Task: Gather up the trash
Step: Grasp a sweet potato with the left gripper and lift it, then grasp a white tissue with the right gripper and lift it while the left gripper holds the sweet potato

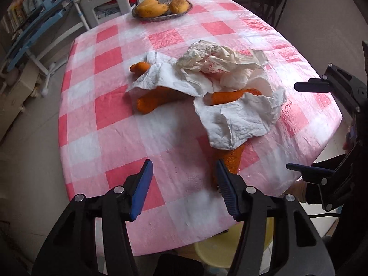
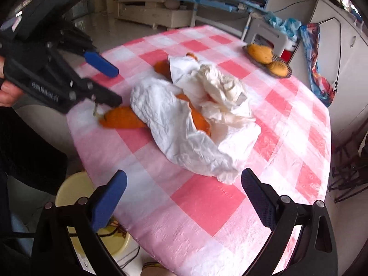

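A heap of trash lies mid-table on the pink-and-white checked cloth: crumpled white paper towels, a cream plastic wrapper and several orange peels. One peel pokes out toward the near edge. My left gripper hovers open just left of that peel, whose end sits beside the right-hand finger, with nothing between the jaws. My right gripper stands open in front of the towels, apart from them.
A dish of yellow mangoes sits at the far table edge. A pale yellow bucket stands on the floor under the near edge. A white stool and a blue rack stand beyond the table.
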### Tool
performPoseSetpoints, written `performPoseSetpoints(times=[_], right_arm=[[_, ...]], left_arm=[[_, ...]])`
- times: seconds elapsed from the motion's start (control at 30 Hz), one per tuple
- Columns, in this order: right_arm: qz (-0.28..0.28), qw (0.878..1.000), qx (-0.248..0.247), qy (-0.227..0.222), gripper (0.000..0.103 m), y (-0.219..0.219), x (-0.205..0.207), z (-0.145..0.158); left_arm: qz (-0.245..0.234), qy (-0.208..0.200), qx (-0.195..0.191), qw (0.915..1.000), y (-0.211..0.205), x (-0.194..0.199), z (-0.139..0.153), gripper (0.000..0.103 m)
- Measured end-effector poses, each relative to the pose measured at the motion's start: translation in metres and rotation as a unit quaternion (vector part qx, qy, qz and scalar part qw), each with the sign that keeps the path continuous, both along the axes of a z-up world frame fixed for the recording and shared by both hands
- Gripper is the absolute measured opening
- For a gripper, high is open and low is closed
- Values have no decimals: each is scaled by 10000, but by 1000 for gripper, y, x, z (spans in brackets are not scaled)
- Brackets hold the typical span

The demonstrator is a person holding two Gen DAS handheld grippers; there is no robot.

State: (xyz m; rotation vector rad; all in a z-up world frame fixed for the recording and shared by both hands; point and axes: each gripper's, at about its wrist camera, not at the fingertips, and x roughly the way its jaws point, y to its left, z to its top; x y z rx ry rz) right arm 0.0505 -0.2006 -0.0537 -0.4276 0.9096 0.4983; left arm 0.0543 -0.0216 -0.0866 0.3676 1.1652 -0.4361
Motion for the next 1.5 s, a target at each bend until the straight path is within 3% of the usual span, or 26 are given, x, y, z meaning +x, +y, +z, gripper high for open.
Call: performPoseSetpoints(times=[0.27, 0.4, 0.47, 0.53, 0.63, 0.67, 0.7, 0.87, 1.0, 1.07, 1.13, 1.17, 1.2, 1.23, 1.27, 1.37, 1.4, 1.43, 1.5], right_arm=[[-147, 9982, 569, -89, 95, 3, 19, 9], [-338, 9963, 785, 39, 90, -6, 30, 6], [-417, 9950, 898, 97, 87, -8, 34, 3], [-501, 9936, 998, 194, 81, -9, 40, -4], [-505, 9910, 1161, 442, 49, -8, 43, -13], [-503, 9904, 1188, 497, 27, -8, 44, -14], [-508, 9899, 1222, 514, 19, -8, 43, -14], [-450, 9921, 1083, 451, 11, -12, 31, -7], [-201, 9943, 892, 549, 11, -9, 17, 0], [-219, 9965, 714, 385, 13, -8, 11, 0], [-294, 9967, 690, 301, 41, -8, 13, -2], [-391, 9967, 679, 225, 73, -8, 14, -4], [-397, 9963, 724, 218, 79, -9, 15, -4], [-360, 9958, 784, 302, 78, -7, 18, -7], [-329, 9952, 846, 364, 75, -6, 20, -9], [-308, 9951, 792, 499, 46, -2, 24, -16], [-351, 9942, 853, 553, 31, -4, 26, -14], [-419, 9926, 950, 636, 18, -8, 29, -14], [-554, 9915, 1081, 463, 11, -16, 29, -7]], left_arm=[[-189, -115, -393, 9990, -4, -3, 13, 55], [-401, -148, 63, 9991, -30, -6, -7, 55], [-427, -73, 91, 9990, -36, -6, -13, 54], [-452, -16, 96, 9989, -37, -7, -16, 34], [-413, 48, 36, 9991, -32, -8, -15, 22], [-368, 58, 41, 9993, -27, -9, -13, 22], [-321, 63, 36, 9995, -23, -8, -12, 21], [193, -27, 179, 9996, 7, -1, -5, 21], [281, -60, 469, 9985, 11, 0, -11, 22], [189, -198, 634, 9976, 5, -2, -13, 26], [141, -284, 722, 9969, -1, -2, -13, 31], [157, -301, 723, 9968, -2, -1, -13, 31], [198, -305, 700, 9969, -2, 0, -13, 34], [236, -290, 655, 9972, -1, 2, -13, 38], [283, -285, 623, 9972, 0, 3, -13, 39], [353, -261, 517, 9977, 1, 7, -13, 40], [353, -271, 512, 9977, 0, 7, -13, 38], [320, -239, 463, 9981, -1, 7, -13, 31], [271, -190, 391, 9987, -3, 7, -14, 22]])
